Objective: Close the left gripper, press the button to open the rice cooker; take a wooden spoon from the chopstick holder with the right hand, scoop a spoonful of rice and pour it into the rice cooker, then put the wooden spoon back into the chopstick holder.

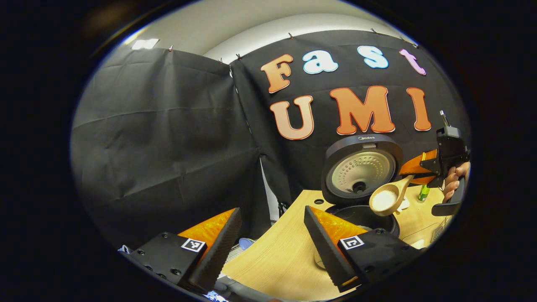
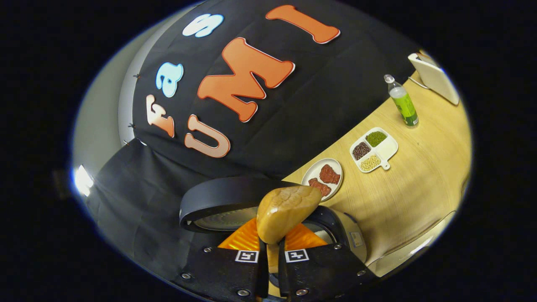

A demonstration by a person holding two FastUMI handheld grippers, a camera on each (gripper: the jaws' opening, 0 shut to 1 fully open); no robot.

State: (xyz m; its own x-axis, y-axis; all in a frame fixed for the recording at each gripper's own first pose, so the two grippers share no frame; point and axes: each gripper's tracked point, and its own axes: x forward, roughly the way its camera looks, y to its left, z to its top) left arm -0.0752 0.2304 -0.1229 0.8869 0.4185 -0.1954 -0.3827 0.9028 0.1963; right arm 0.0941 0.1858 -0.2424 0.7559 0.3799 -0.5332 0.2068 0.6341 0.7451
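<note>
The rice cooker stands open, its lid point(image 1: 361, 167) raised upright over the dark pot point(image 1: 365, 218). A wooden spoon point(image 1: 386, 199) full of white rice hangs just above the pot's rim, its bowl tipped toward me. My right gripper point(image 1: 413, 175), held by a hand point(image 1: 455, 180), is shut on the spoon's handle. In the right gripper view the spoon's rounded back point(image 2: 287, 212) sits over the cooker point(image 2: 342, 228), the right gripper point(image 2: 270, 256) clamped on the handle and the lid point(image 2: 226, 197) to the left. My left gripper point(image 1: 272, 251) is wide open and holds nothing, low at the table's left side, away from the cooker.
On the wooden table point(image 2: 419, 188) beyond the cooker lie a plate of red meat point(image 2: 323, 178), a divided white dish of beans point(image 2: 373, 149), a green bottle point(image 2: 402, 102) and a white object point(image 2: 434, 77) at the far edge. The bottle point(image 1: 423, 193) also stands behind the spoon.
</note>
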